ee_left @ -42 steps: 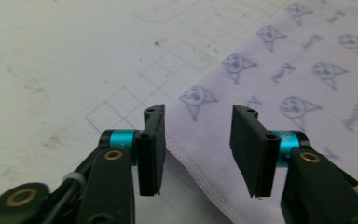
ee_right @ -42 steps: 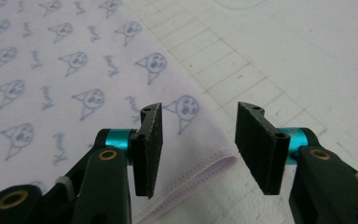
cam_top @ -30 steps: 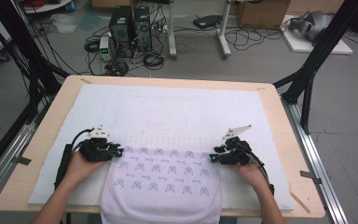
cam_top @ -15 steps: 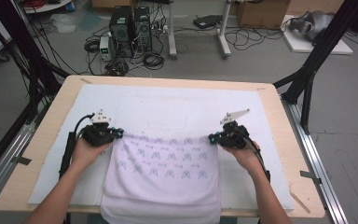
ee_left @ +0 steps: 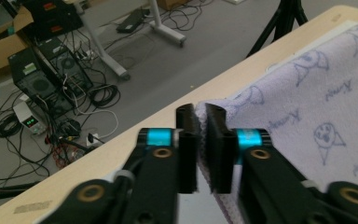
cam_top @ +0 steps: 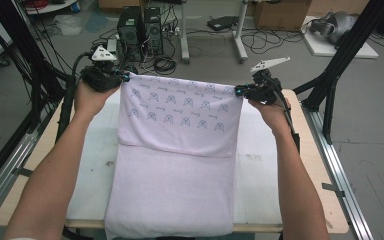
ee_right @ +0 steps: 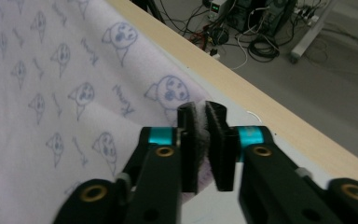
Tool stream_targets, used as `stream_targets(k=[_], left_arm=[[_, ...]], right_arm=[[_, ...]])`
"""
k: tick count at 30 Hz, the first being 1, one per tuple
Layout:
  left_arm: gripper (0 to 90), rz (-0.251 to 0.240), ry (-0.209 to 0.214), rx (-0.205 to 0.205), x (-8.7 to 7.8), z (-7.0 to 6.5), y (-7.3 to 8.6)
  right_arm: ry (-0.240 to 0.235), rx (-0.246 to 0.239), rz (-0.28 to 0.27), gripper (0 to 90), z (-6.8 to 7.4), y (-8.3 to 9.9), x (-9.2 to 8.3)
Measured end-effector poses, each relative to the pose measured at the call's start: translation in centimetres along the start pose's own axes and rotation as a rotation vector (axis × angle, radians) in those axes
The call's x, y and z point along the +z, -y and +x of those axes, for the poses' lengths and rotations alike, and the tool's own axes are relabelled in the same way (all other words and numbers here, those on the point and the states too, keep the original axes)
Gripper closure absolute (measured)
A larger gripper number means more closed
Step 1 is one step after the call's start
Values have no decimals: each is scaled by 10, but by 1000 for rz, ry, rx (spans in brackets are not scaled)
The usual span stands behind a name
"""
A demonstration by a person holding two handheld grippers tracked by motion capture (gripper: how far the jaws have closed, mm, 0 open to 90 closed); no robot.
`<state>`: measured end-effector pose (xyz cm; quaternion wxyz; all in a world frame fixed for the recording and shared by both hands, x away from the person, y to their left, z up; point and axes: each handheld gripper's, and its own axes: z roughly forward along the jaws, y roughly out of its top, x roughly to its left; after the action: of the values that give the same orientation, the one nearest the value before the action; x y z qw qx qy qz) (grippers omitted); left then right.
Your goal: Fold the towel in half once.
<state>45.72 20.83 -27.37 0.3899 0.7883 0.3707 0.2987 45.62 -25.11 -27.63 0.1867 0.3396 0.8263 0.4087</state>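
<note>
Left claw (cam_top: 121,79) and right claw (cam_top: 240,91) each pinch a top corner of the towel (cam_top: 180,150), apparently loosely; it hangs between them to the surface (cam_top: 275,150).

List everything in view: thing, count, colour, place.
towel: one, pale lilac with blue animal-face print, top edge lifted, lower part lying on the table
table: one, light wood rim with white mat, centre
computer towers: two, black, floor beyond the table
cables: many, black, floor
cardboard box: one, brown, far floor
left tool: one, black, clamped on the towel's left corner
right tool: one, black, clamped on the right corner
forearms: two, from the bottom
</note>
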Motion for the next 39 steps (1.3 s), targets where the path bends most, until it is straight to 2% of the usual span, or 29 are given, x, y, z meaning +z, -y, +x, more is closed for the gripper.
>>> stream_targets(k=[1,2,3,5,6,8,10,15,21,23,24,27,30,32,36,39], left_arm=[[635,28,-6,-3,6,-2,8],[613,35,23,-8,10,-4,22],[614,39,30,-18,11,-4,30],[599,49,51,-56,13,-4,54],[588,52,56,-65,12,-5,61],[580,65,78,-64,9,-7,77],[567,56,107,-72,4,-10,91],[555,48,158,-76,-9,-21,118],[561,43,214,-37,-21,-44,140],[597,55,258,-39,-21,-50,146],[647,57,283,-32,-21,-52,148],[687,79,310,-17,-16,-60,154],[683,107,323,17,-8,-66,156],[680,120,328,31,-3,-69,157],[681,189,346,37,8,-72,163],[683,201,354,47,9,-75,165]], right_arm=[[6,29,8,657,-3,3,4],[10,61,21,606,-6,9,8],[-11,79,36,613,-7,18,13],[-8,63,52,603,-4,32,17],[-21,71,47,600,-2,42,19],[-42,64,63,581,4,53,20],[-70,70,81,558,10,62,19],[-107,47,67,550,35,83,15],[-158,29,65,542,64,106,14],[-169,20,71,541,74,113,15],[-168,10,63,548,77,116,15],[-184,9,65,563,85,123,15],[-195,10,65,589,90,132,16],[-209,18,109,593,93,135,20],[-220,1,144,611,99,136,28],[-213,7,129,614,101,144,33]])
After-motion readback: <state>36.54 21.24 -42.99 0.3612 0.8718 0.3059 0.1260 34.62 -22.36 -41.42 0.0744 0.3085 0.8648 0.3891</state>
